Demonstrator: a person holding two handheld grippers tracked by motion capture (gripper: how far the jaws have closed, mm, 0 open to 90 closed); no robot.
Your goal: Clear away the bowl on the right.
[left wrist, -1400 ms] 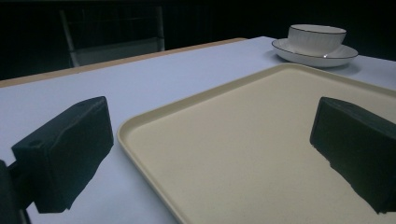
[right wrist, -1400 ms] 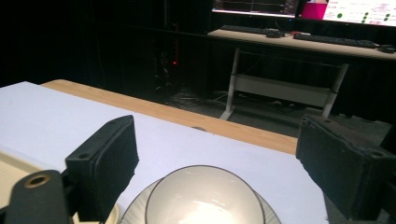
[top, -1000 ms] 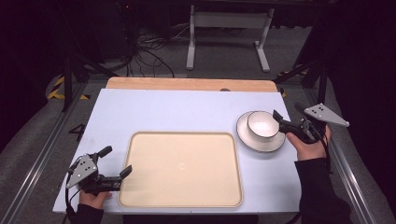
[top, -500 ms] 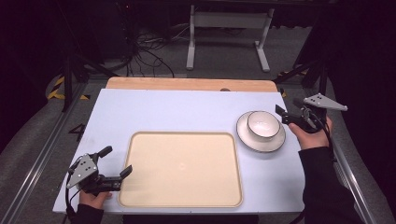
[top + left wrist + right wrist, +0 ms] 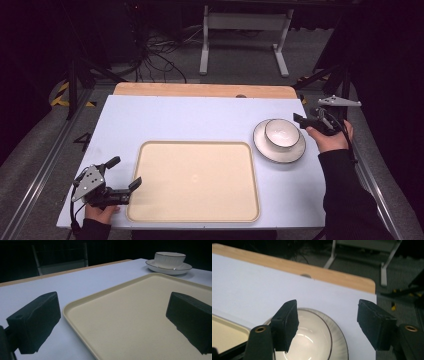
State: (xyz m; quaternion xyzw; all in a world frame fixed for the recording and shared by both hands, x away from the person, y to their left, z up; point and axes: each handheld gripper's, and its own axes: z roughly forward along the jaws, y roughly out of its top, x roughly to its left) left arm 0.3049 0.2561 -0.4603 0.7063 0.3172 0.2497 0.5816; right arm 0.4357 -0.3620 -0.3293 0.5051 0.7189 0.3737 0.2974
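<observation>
A white bowl with a dark rim line sits on a white plate at the table's right. My right gripper hovers open just right of the bowl's far rim, holding nothing. The right gripper view looks down between its spread jaws at the bowl and plate. A cream tray lies empty in the middle. My left gripper rests open at the tray's near left corner. In the left gripper view its jaws straddle the tray's edge, with the bowl far off.
The white table top has a wooden strip along its far edge. A metal stand and cables lie on the floor beyond. The table's right edge runs close to the right hand.
The right gripper has drifted slightly away from me along the bowl's right side and stays open. The left gripper, tray, bowl and plate have not moved.
</observation>
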